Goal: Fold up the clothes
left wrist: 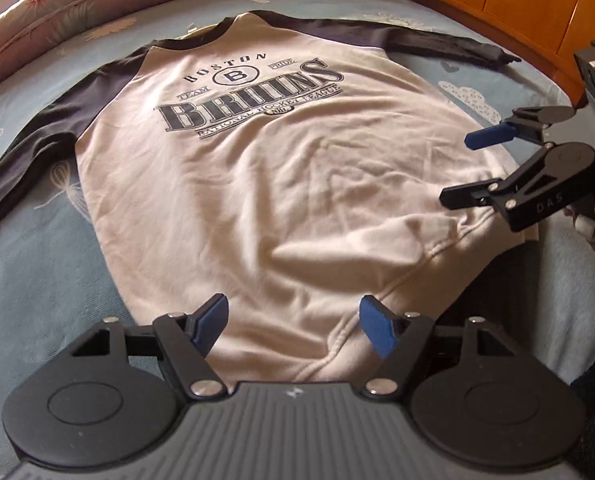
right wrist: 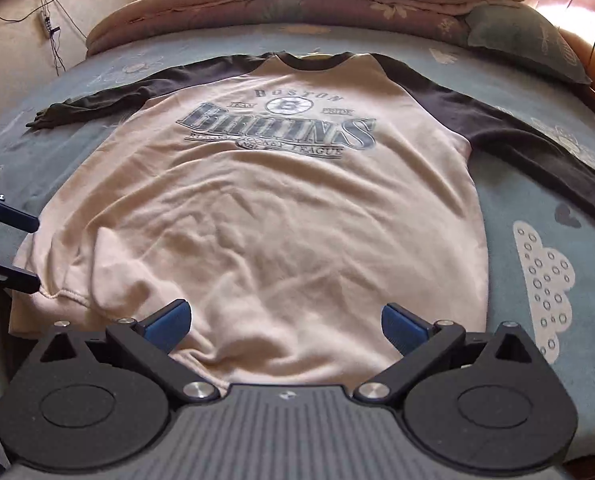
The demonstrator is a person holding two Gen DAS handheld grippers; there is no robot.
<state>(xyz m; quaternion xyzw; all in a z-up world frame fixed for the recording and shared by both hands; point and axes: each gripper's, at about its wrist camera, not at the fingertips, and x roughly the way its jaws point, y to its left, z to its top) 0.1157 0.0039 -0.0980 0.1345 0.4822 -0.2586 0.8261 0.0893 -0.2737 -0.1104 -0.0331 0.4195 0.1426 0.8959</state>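
Our left claw (left wrist: 293, 330) hangs over the near-left part of the hem, its blue pads (left wrist: 211, 326) spread apart and clasping nothing. The cream sweatshirt (left wrist: 257, 184) with dark sleeves lies flat, print up, on the blue bed sheet (left wrist: 49, 264), both sleeves stretched outward and the collar at the far side. Our right claw (right wrist: 287, 326) is over the near-right hem, likewise parted and empty.

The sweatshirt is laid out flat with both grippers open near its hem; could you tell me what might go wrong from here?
1. The sweatshirt hem is bunched and wrinkled, so a gripper may pinch only one layer.
2. The left gripper and right gripper sit close together, so they could collide.
3. The spread sleeves may drag.
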